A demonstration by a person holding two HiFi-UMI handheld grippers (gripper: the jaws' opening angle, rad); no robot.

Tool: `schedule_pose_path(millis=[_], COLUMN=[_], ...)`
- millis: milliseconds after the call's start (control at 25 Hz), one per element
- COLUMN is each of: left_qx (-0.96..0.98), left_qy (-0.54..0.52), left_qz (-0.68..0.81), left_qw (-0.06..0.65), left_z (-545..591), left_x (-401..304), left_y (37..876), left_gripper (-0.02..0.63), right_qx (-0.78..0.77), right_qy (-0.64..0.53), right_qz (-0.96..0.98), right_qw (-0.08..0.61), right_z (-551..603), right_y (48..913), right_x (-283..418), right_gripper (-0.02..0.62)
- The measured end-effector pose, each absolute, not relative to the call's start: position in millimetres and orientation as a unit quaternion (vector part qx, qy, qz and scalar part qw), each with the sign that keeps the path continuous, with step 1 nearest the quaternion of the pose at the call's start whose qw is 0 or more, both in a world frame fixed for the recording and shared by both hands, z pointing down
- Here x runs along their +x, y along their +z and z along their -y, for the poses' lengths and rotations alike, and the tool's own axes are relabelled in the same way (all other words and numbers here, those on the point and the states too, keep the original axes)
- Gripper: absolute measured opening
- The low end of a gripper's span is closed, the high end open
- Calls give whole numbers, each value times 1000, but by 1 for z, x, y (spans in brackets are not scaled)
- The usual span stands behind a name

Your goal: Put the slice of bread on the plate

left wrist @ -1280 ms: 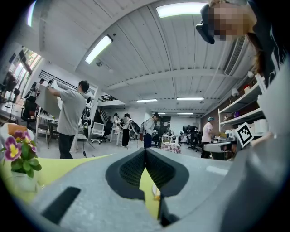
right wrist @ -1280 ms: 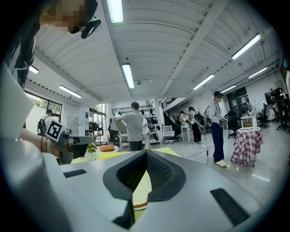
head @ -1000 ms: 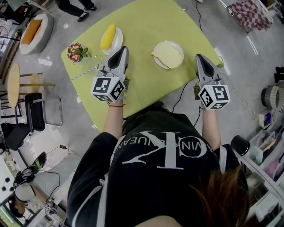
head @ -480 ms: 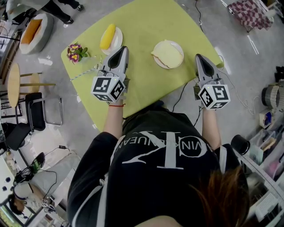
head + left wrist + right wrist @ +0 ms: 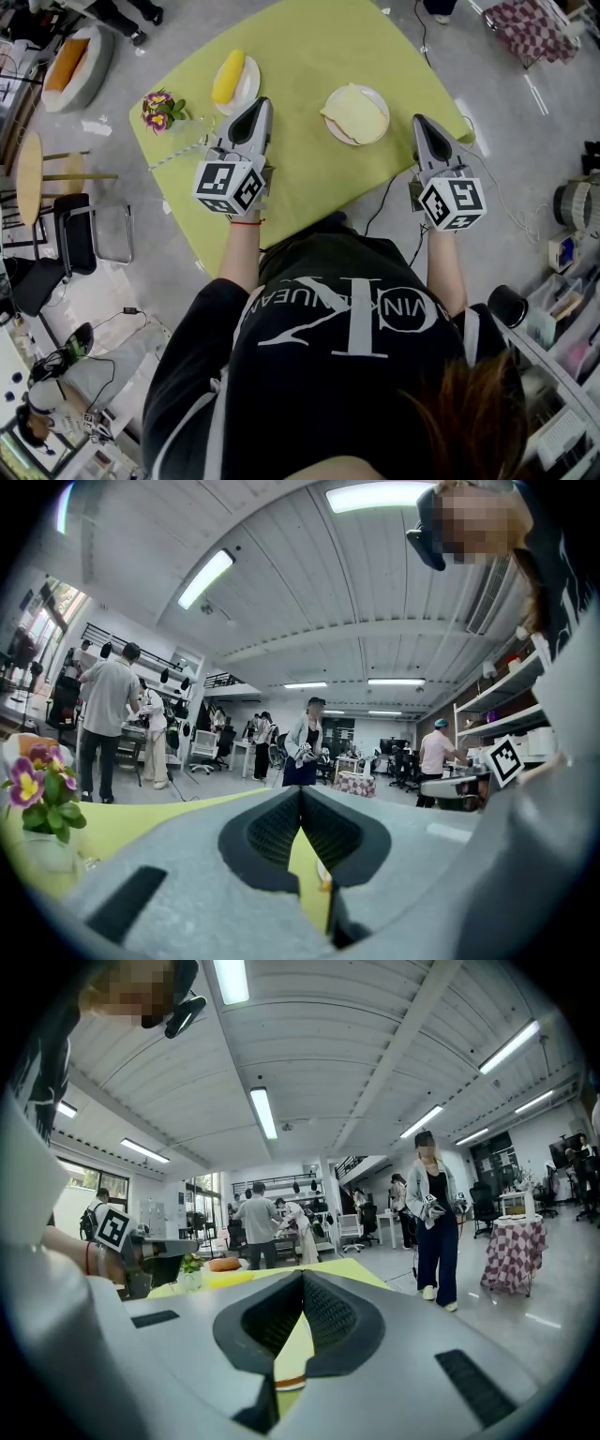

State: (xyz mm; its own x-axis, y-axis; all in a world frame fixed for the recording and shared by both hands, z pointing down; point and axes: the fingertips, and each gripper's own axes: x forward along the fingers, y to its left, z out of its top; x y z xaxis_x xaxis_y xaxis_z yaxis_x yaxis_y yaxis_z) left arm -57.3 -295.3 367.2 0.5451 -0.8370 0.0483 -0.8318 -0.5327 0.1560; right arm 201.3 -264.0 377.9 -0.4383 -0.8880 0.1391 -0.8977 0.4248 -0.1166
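Yellow-green table (image 5: 309, 56) below. At near edge, left gripper (image 5: 262, 102) and right gripper (image 5: 419, 119), both clenched, empty. Farther, between them, nearer the right, touching neither: bread slice (image 5: 354, 114), pale, squarish, lies flat on white plate (image 5: 380, 97).

Bare green table (image 5: 309, 173) runs open between the left gripper (image 5: 262, 103) and the right gripper (image 5: 419, 120), a clear lane up to the plate (image 5: 379, 97) carrying the slice of bread (image 5: 354, 114). Ahead of the left gripper a second plate (image 5: 250, 86) with yellow food (image 5: 228, 78) blocks the way, and a flower vase (image 5: 161, 111) crowds the left edge.
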Motion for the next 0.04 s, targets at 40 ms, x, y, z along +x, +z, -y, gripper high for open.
schedule_pose_path(millis=[40], left_qx=[875], left_qy=[-16], left_qz=[477], left_qw=[80], left_z=[296], left_x=[-57], left_y=[368], left_gripper=[6], right_qx=[529], right_qy=[88], right_qz=[843], right_qw=[28], right_z=[265], right_y=[379], right_x=[201], right_gripper=[-2])
